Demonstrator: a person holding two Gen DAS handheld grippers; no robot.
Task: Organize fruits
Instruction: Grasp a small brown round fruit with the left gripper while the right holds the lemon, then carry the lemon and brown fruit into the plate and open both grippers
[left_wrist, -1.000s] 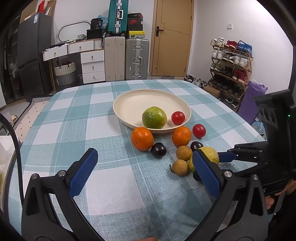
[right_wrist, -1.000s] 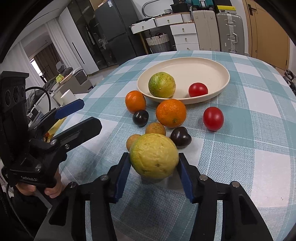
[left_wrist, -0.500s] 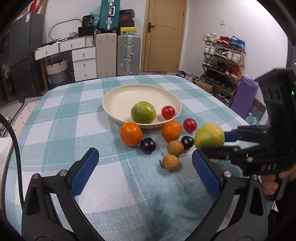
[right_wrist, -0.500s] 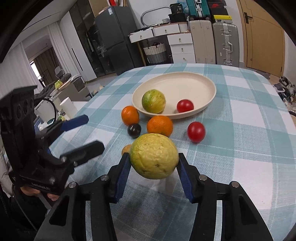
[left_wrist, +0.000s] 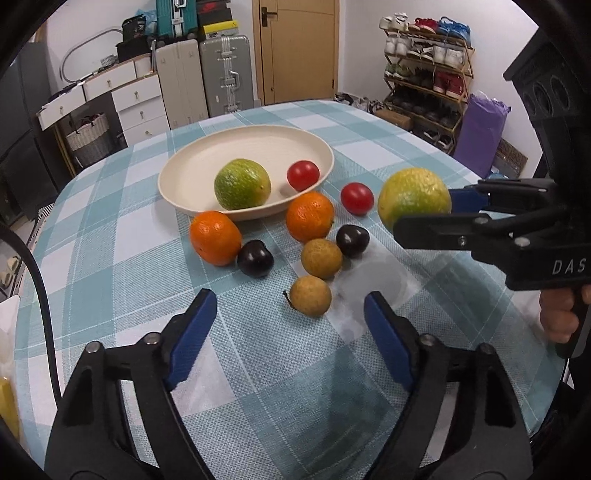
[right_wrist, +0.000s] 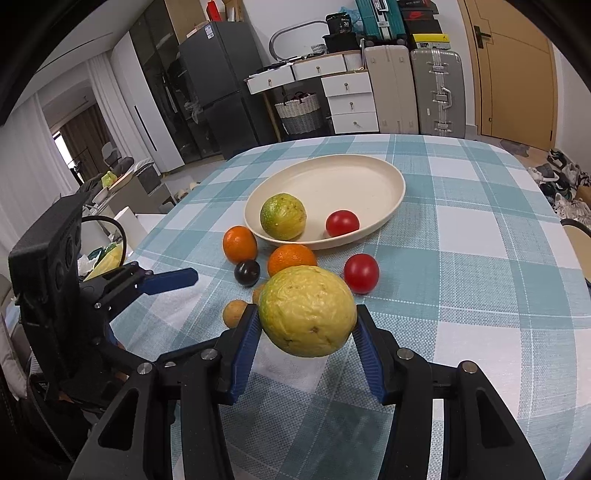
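From the left wrist view, the left gripper (left_wrist: 286, 325) hangs over the teal-and-white checked tablecloth (left_wrist: 110, 266) with its blue-padded jaws closing and nothing caught between them; the small tan round fruit with a stem (left_wrist: 310, 296) lies just ahead of the gap, toward twelve o'clock. Past it sit a second tan round fruit (left_wrist: 321, 257), two dark purple plums (left_wrist: 255, 258) (left_wrist: 352, 240) and two oranges (left_wrist: 215, 238) (left_wrist: 310, 216), the oranges close against the near rim of the shallow cream oval plate (left_wrist: 192, 173). In that plate rest a large green-yellow citrus fruit (left_wrist: 242, 184) and a red cherry tomato (left_wrist: 303, 175); another red tomato (left_wrist: 357, 198) lies on the cloth at about three o'clock of the plate. At the right edge, around two o'clock, the right gripper (left_wrist: 417, 206) holds a big yellow-green round fruit (left_wrist: 413, 199) clear of the table, a person's hand (left_wrist: 559, 314) on its handle. From the right wrist view, that right gripper (right_wrist: 306, 332) is clamped on the yellow-green fruit (right_wrist: 307, 311), a pad pressing each side, lifted above the cloth (right_wrist: 480, 280). The plate (right_wrist: 369, 177) lies toward twelve o'clock with the green citrus (right_wrist: 283, 216) and the tomato (right_wrist: 342, 223) in it. The left gripper (right_wrist: 173, 278) shows at nine o'clock.
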